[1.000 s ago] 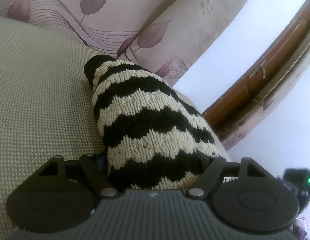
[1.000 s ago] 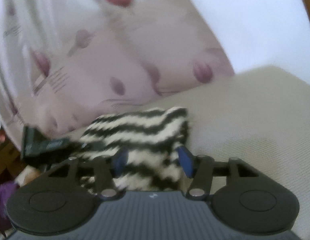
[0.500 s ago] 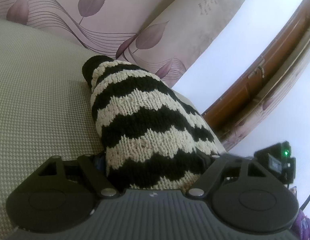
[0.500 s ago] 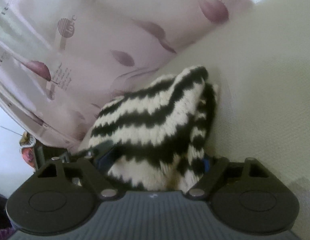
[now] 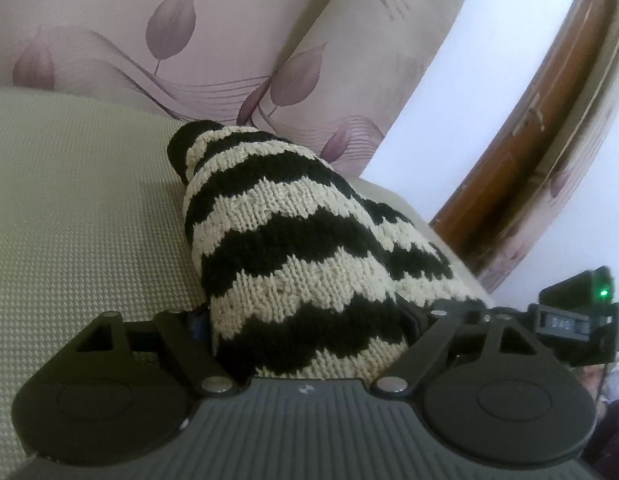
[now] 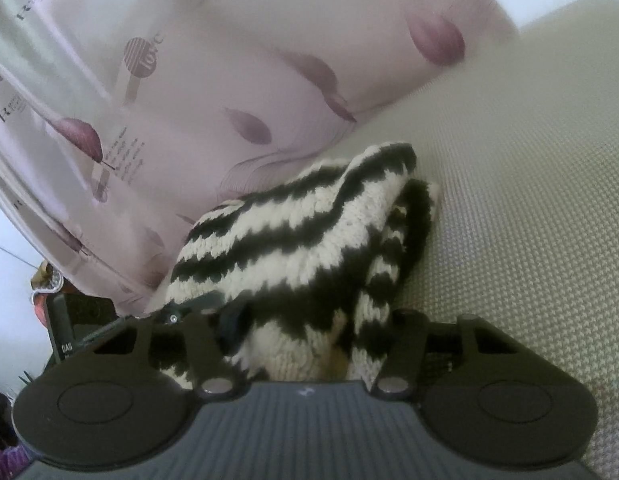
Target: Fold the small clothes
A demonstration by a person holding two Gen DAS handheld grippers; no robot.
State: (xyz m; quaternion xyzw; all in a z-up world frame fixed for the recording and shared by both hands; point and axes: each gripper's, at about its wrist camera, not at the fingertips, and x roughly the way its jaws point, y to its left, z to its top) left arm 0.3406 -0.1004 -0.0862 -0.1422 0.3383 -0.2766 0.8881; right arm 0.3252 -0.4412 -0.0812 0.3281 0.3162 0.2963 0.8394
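A small knitted garment [image 5: 293, 248] with black and cream wavy stripes lies bunched on a beige woven mattress [image 5: 77, 216]. My left gripper [image 5: 305, 320] is shut on its near end; the knit covers the fingertips. In the right wrist view the same garment [image 6: 301, 248] lies folded over itself, and my right gripper [image 6: 309, 328] is shut on its near edge, fingertips buried in the knit. The right gripper's body [image 5: 577, 316], with a green light, shows at the right of the left wrist view.
Pink pillows [image 5: 181, 40] with purple leaf prints stand right behind the garment, also in the right wrist view [image 6: 213, 80]. A brown wooden door frame [image 5: 529, 128] and white wall are at the right. The mattress edge drops off beside the garment.
My right gripper has moved in onto the garment and closed on it. The left gripper has kept its grip and barely moved. The right gripper's body has come nearer in the left view.
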